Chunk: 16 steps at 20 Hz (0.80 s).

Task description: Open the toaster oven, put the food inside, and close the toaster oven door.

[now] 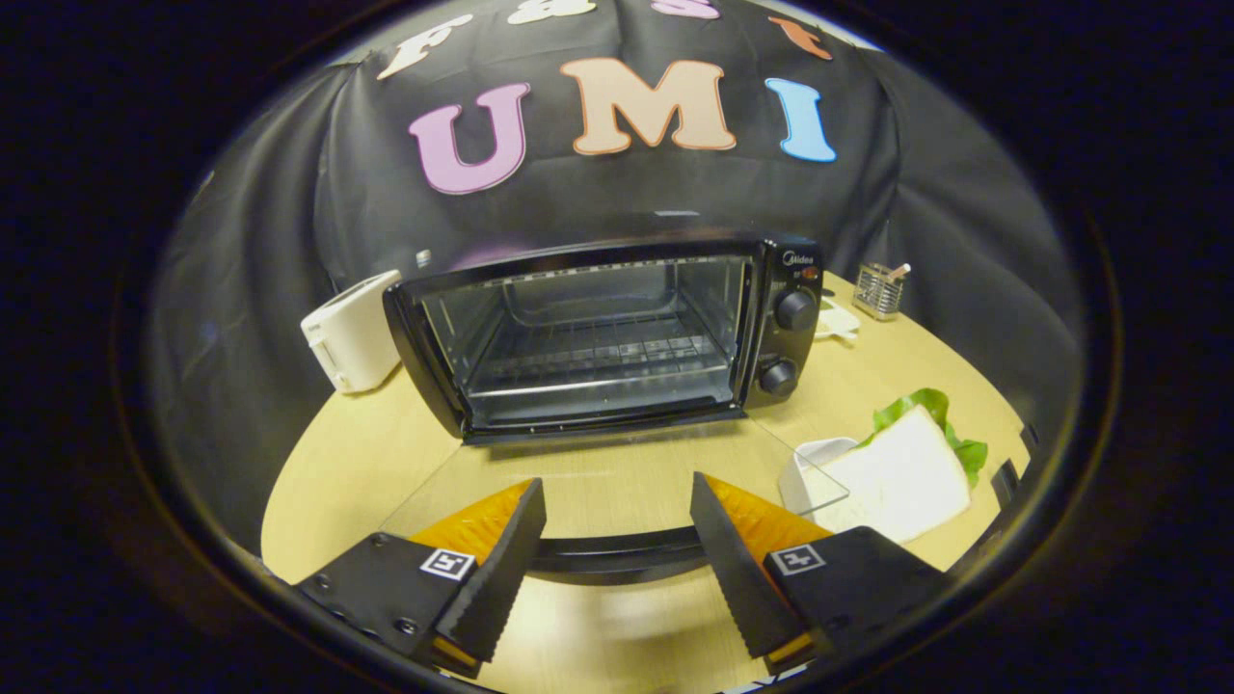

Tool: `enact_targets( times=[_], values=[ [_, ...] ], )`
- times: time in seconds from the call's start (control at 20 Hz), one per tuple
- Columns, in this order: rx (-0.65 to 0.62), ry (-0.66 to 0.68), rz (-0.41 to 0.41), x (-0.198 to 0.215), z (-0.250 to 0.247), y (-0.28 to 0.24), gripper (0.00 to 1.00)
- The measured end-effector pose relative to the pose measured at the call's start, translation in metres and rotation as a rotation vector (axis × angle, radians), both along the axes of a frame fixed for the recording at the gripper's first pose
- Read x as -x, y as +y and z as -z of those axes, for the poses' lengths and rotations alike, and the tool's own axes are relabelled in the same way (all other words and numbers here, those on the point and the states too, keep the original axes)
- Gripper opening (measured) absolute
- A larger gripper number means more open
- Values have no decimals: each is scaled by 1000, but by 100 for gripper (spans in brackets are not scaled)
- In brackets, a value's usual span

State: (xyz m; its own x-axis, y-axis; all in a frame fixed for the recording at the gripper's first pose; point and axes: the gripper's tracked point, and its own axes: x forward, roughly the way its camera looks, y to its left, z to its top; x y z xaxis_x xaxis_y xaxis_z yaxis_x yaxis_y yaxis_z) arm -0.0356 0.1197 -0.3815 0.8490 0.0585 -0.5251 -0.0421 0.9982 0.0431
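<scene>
The black toaster oven with two round knobs on its right panel (pixel 617 333) stands on the light wooden round table (pixel 357 463), and its glass door (pixel 617 482) hangs fully open, folded down flat toward the gripper so that the wood shows through the pane. The door's dark curved handle (pixel 622 557) lies between the two fingers, close to both; whether either finger touches it I cannot tell. The gripper (pixel 617 516) has its jaws spread wide, with nothing pressed between them. Inside the oven cavity a metal wire rack (pixel 598 361) sits bare. The food, a white-bread sandwich with green lettuce poking out at its far edge (pixel 901 477), rests on a white dish (pixel 805 463) on the table, to the right of the open door and just beyond the right finger, outside the oven. A white boxy pop-up toaster (pixel 352 330) stands just beside the oven's left side, and a small metal mesh holder (pixel 879 289) sits on the table behind the oven's right side
</scene>
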Motion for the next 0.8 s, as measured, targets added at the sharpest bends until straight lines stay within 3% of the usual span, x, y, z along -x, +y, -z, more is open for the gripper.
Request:
enact_targets(
  times=[0.45, 0.8],
  values=[
    [46, 149, -40, -7, 53, -4, 95],
    [-3, 159, -110, -13, 45, -4, 95]
  ],
)
